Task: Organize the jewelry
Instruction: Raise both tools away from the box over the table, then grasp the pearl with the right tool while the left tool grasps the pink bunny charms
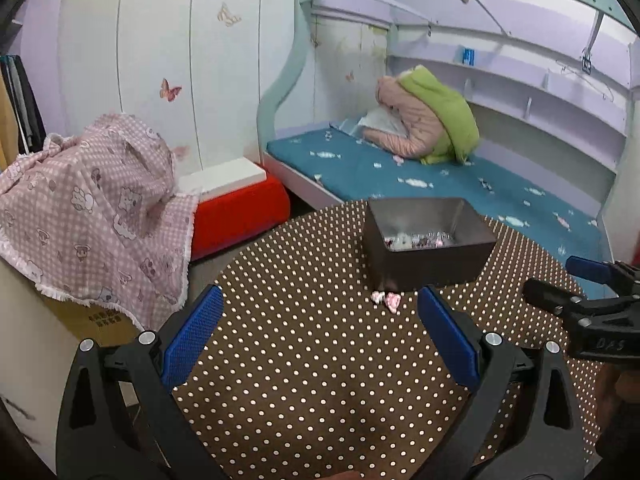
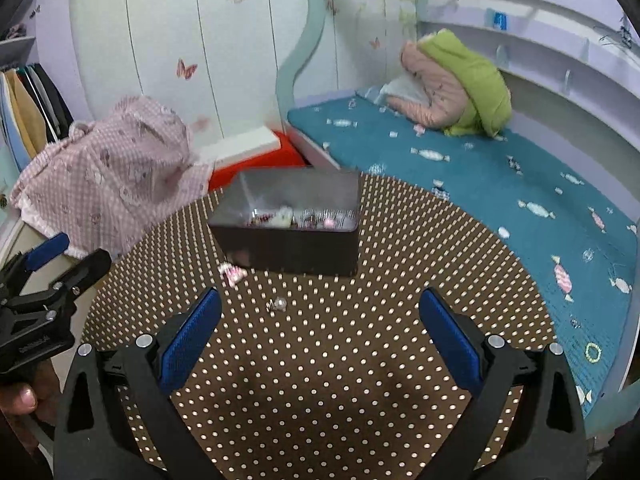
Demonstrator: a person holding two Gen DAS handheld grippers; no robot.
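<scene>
Both the left gripper (image 1: 320,336) and right gripper (image 2: 320,336) are hovering wide open and empty, leaving the pink clip (image 2: 233,273) and silver bead (image 2: 279,304) waiting beside the tin (image 2: 296,248).

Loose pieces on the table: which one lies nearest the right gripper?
The small silvery piece, just ahead of the right gripper. The pink piece lies farther off, against the box.

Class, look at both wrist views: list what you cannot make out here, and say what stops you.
- Dark tin, left wrist view: near wall hides most contents.
- Contents in the tin, right wrist view: motion blur, pieces unidentifiable.
- Small silvery piece: too small to name.
- Pink piece: small, type unclear.
</scene>
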